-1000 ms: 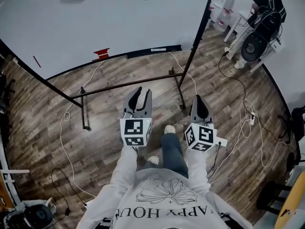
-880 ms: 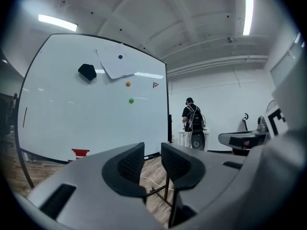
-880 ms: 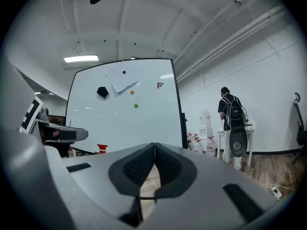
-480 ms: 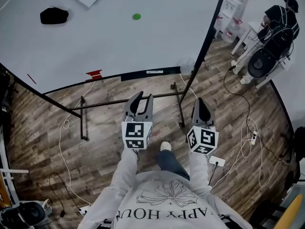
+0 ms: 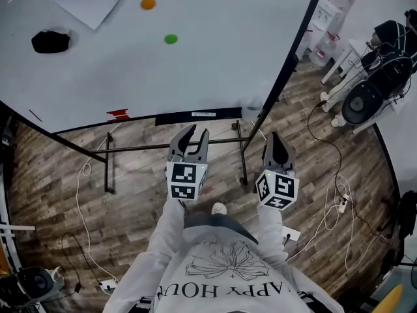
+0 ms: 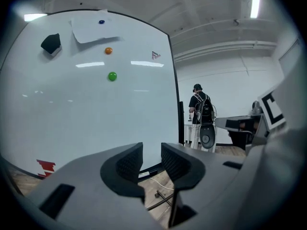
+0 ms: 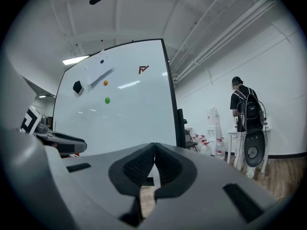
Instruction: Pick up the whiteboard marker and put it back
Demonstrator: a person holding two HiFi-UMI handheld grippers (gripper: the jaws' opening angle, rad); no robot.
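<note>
Task barely begun, by my read: nothing picked up, nothing put back. The person stands on the wood floor [image 5: 58, 175] facing the whiteboard [image 5: 215, 64], which is on a metal stand [image 5: 169, 147], with both tools held out in front and short of the board. The left gripper [image 5: 197, 134] has its fingers [image 6: 127, 164] apart with a clear gap, and only board and floor show through it. The right gripper [image 5: 275, 139] has its fingers [image 7: 139, 169] pressed together on nothing. Neither one carries the whiteboard marker, and I cannot pick it out for certain. A small red thing [image 5: 118, 115] sits low on the board just above the dark ledge [image 5: 195, 116], left of the grippers, and it may be the marker or only drawn marks; too small to tell. Higher on the board are a black eraser [image 5: 50, 41], a green magnet [image 5: 171, 39], an orange magnet [image 5: 148, 3] and a sheet of paper [image 5: 91, 5]. What is left is everything: close in on the board, find the marker, grip it (the left is the one ready for that), then set it back.
</note>
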